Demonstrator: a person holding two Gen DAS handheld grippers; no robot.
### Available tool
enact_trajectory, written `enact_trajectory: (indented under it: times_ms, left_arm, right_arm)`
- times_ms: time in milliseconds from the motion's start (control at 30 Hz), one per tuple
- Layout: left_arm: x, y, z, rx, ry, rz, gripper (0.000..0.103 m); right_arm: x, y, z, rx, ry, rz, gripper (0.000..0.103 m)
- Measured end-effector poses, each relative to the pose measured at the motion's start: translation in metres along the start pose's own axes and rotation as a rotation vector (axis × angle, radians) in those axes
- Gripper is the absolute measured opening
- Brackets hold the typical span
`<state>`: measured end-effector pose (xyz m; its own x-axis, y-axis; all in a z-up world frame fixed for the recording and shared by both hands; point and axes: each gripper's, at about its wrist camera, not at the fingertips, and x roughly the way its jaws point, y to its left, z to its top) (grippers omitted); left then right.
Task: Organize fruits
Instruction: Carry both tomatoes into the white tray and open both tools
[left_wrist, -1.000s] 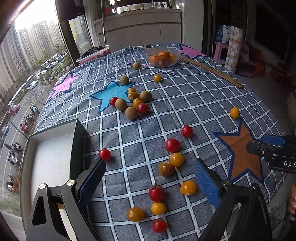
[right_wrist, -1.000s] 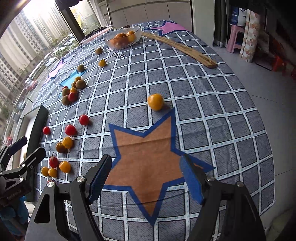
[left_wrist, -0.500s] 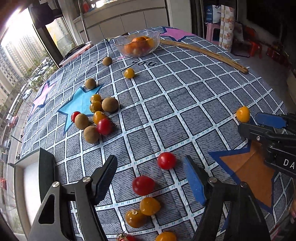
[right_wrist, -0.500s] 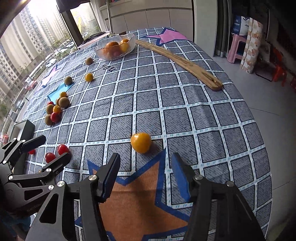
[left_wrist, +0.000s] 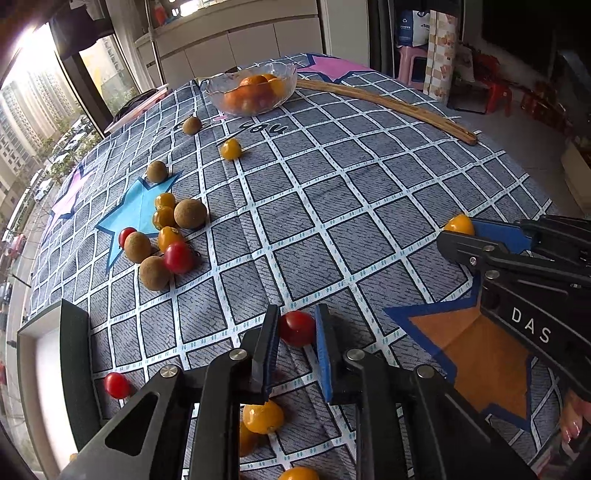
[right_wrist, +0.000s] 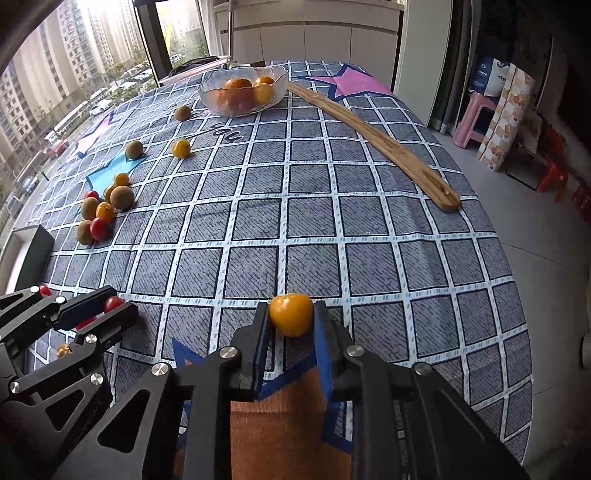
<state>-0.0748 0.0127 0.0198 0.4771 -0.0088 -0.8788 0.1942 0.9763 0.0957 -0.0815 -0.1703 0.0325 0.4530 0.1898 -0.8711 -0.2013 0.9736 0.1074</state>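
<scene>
My left gripper (left_wrist: 295, 326) is shut on a red cherry tomato (left_wrist: 296, 328) that rests on the checked tablecloth. My right gripper (right_wrist: 290, 314) is shut on a yellow cherry tomato (right_wrist: 291, 313) at the tip of the orange star (right_wrist: 280, 417); the left wrist view shows that tomato (left_wrist: 459, 223) at the right gripper's blue pads. A cluster of brown longans and red and yellow tomatoes (left_wrist: 162, 240) lies on the blue star. More yellow tomatoes (left_wrist: 263, 416) lie under my left gripper, and a red one (left_wrist: 116, 384) sits by the tray.
A glass bowl (left_wrist: 290, 79) of oranges stands at the far side. A long wooden strip (right_wrist: 388, 142) runs along the right. A white tray with a dark rim (left_wrist: 74, 369) sits at the near left corner. A lone yellow tomato (left_wrist: 231, 148) and longans (left_wrist: 192, 124) lie toward the bowl.
Both grippers moved forward over the table and shut: the left onto the red tomato, the right onto the yellow tomato.
</scene>
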Motion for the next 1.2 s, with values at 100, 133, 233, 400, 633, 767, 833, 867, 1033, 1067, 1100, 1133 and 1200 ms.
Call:
enact_trajectory:
  times_ms: [100, 133, 233, 400, 633, 767, 833, 867, 1033, 1067, 1100, 1133, 1200]
  left_arm:
    - [-0.007, 0.008, -0.005, -0.048, -0.008, -0.062, 0.020]
    - [-0.010, 0.010, -0.007, -0.056, -0.015, -0.064, 0.020]
    - [-0.024, 0.017, -0.014, -0.078, -0.038, -0.078, 0.020]
    - [-0.045, 0.028, -0.026, -0.098, -0.069, -0.077, 0.020]
    - [-0.071, 0.049, -0.051, -0.144, -0.107, -0.052, 0.020]
    - [-0.082, 0.062, -0.068, -0.169, -0.109, -0.041, 0.020]
    - [-0.088, 0.069, -0.077, -0.182, -0.111, -0.028, 0.020]
    - [-0.091, 0.073, -0.082, -0.188, -0.114, -0.020, 0.020]
    - [-0.106, 0.100, -0.106, -0.229, -0.136, 0.024, 0.020]
    - [-0.108, 0.107, -0.111, -0.239, -0.138, 0.035, 0.020]
    - [-0.111, 0.113, -0.116, -0.251, -0.140, 0.044, 0.020]
    - [-0.113, 0.121, -0.121, -0.265, -0.141, 0.053, 0.020]
    - [-0.117, 0.137, -0.131, -0.298, -0.144, 0.071, 0.020]
  right_arm:
    - [-0.006, -0.006, -0.005, 0.040, 0.012, 0.062, 0.025]
    - [-0.009, -0.006, -0.008, 0.042, 0.014, 0.072, 0.025]
    - [-0.016, -0.005, -0.016, 0.046, 0.020, 0.097, 0.025]
    - [-0.027, 0.000, -0.029, 0.057, 0.034, 0.138, 0.025]
    - [-0.044, 0.016, -0.046, 0.029, 0.042, 0.147, 0.025]
    - [-0.051, 0.028, -0.051, 0.011, 0.048, 0.156, 0.025]
    - [-0.056, 0.037, -0.052, -0.002, 0.049, 0.162, 0.025]
    - [-0.058, 0.041, -0.052, -0.011, 0.049, 0.165, 0.025]
    - [-0.067, 0.073, -0.051, -0.059, 0.050, 0.190, 0.025]
    - [-0.069, 0.081, -0.051, -0.071, 0.050, 0.194, 0.025]
    - [-0.070, 0.089, -0.051, -0.085, 0.049, 0.198, 0.025]
    - [-0.071, 0.098, -0.050, -0.100, 0.049, 0.201, 0.025]
    - [-0.072, 0.116, -0.050, -0.130, 0.052, 0.213, 0.025]
